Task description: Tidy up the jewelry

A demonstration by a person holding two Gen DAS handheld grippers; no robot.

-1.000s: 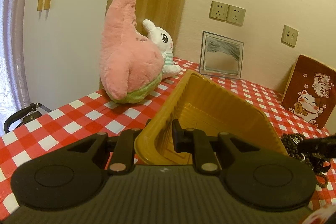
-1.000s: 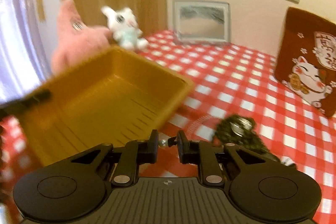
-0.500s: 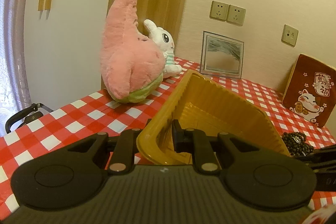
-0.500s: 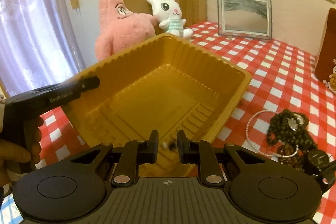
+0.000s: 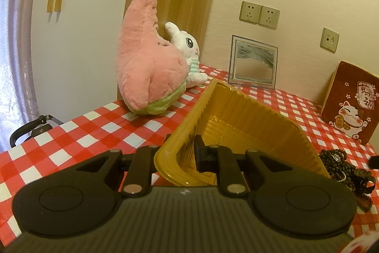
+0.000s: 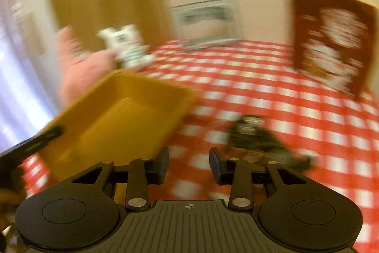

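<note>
A table covered in a red-and-white check cloth is seen in both views. At its far side a pink plush is leaned near the wall, with a white rabbit toy just beside it. A framed picture is propped against the wall, and a dark red cat plaque is stood at the right.

A yellow tray is held tilted, its near corner raised off the cloth. The left gripper is clamped on the tray's near wall, one finger outside the rim and the other inside. In the right wrist view, which is heavily blurred, the same tray is seen at the left with the left gripper gripping its edge.

The jewelry, a heap of dark beads with a watch-like piece, is lying on the cloth just beside the tray's right wall, outside it. In the right wrist view it is seen as a dark smear ahead of the right-hand finger.

The right gripper has just been opening; its jaws stand apart with nothing between them, only cloth beyond. Whether anything lies inside the tray cannot be told.
</note>
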